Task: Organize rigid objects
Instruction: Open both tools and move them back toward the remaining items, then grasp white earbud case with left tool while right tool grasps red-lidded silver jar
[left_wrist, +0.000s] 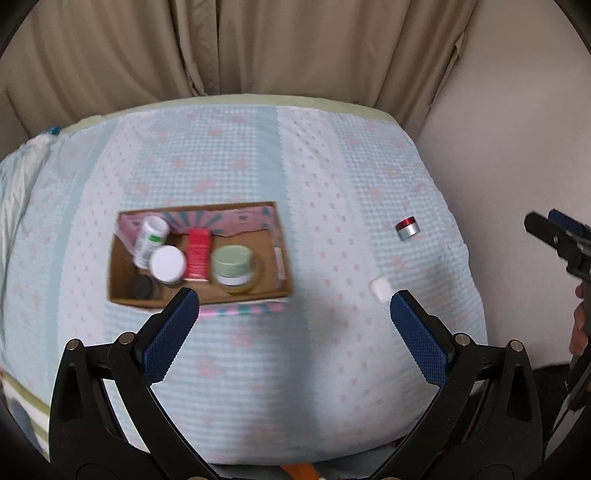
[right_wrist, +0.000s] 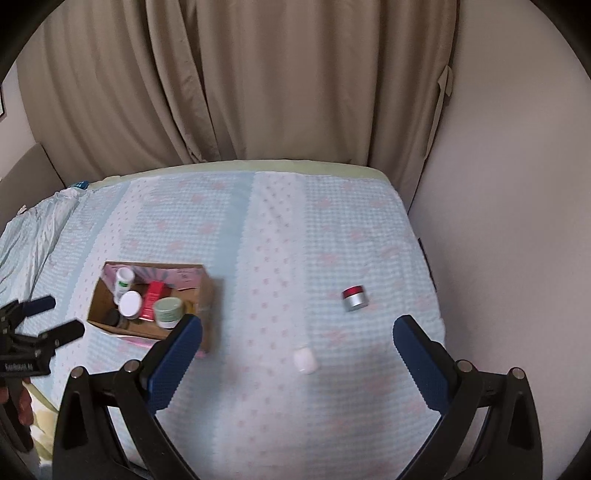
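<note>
An open cardboard box sits on the bed and holds a white bottle, a white-lidded jar, a red carton and a green-lidded jar. A small silver jar with a red lid lies on the blanket to the right of the box. A small white jar lies nearer. My left gripper is open and empty above the blanket, just in front of the box. My right gripper is open and empty, with the white jar between its fingers' line.
The bed carries a light blue blanket with pink marks. Beige curtains hang behind it and a plain wall stands at the right. A crumpled blue sheet lies at the left.
</note>
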